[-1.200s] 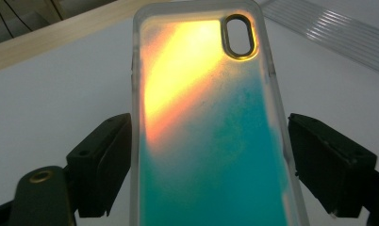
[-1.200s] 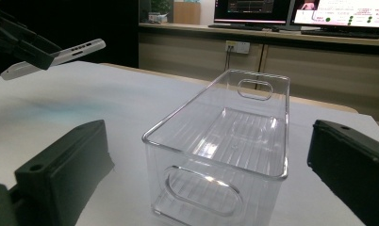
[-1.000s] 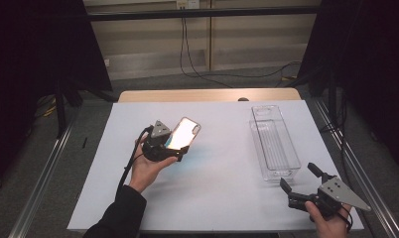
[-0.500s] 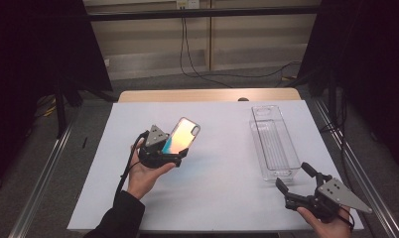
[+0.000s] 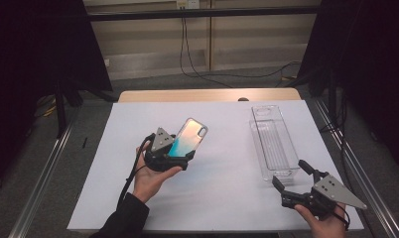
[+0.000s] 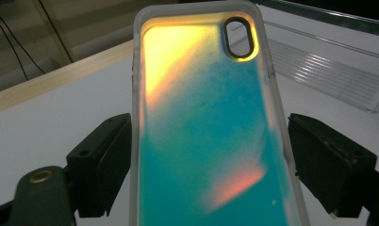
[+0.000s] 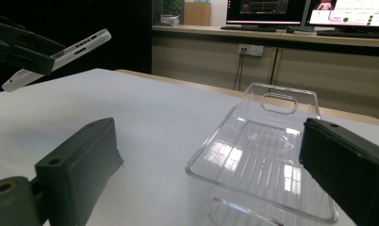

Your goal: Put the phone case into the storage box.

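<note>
My left tongs (image 5: 180, 157) grasp the phone case (image 5: 188, 138) by its long edges, lifted and tilted above the white surface (image 5: 222, 173); my right tongs (image 5: 293, 174) are released, jaws wide, just short of the near end of the clear tray (image 5: 272, 141). To do this well, I judge I should keep the case level, carry it over the tray and lower it lengthwise before letting go. I can read no brand or writing on the case or the tray.

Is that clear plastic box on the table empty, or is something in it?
Empty. The clear box shows just its ribbed floor in the high and right gripper views.
</note>
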`<state>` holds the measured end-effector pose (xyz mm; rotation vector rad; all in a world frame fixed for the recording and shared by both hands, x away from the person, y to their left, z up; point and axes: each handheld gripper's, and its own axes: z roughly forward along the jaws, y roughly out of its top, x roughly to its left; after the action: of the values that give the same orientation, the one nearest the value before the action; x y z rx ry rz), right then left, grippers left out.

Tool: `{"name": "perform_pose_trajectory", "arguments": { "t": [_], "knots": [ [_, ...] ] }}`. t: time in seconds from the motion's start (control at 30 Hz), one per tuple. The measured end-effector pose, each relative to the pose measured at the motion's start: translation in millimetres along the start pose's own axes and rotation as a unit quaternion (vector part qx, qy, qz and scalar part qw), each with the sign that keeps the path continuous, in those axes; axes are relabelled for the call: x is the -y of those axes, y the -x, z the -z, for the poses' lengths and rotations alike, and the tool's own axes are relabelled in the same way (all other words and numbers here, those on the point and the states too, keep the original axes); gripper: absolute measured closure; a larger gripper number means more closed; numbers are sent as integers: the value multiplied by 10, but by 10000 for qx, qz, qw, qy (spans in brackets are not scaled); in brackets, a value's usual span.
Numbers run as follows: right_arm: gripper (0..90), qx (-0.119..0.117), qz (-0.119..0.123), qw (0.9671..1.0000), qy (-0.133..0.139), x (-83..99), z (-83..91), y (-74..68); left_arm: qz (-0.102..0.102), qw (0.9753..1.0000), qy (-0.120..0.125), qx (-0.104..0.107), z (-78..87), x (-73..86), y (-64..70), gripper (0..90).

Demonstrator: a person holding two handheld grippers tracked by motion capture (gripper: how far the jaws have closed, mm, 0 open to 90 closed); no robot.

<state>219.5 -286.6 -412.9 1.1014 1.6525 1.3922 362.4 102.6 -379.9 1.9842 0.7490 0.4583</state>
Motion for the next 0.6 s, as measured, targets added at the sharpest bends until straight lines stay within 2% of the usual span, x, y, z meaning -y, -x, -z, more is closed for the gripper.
{"name": "perform_pose_trajectory", "arguments": {
  "t": [0.1,0.23,0.33,0.43,0.57,0.6],
  "knots": [
    [55,-47,54,9998,-200,-26,-51,-15,-70,9999,69,35,22,-28,57,169],
    [55,-79,40,9996,-251,-67,-71,-23,-129,9999,79,63,27,-36,94,169],
    [59,-285,-61,9987,-419,-104,-108,-30,-163,9998,49,70,16,-31,120,169],
    [51,-532,-203,9963,-646,-110,-166,-45,-168,9998,71,77,9,-29,145,169],
    [53,-501,-221,9962,-675,-117,-215,-72,-173,9998,69,106,14,-34,171,169],
    [60,-556,-227,9958,-689,-129,-232,-75,-177,9997,84,122,10,-36,185,169]
  ]
}}
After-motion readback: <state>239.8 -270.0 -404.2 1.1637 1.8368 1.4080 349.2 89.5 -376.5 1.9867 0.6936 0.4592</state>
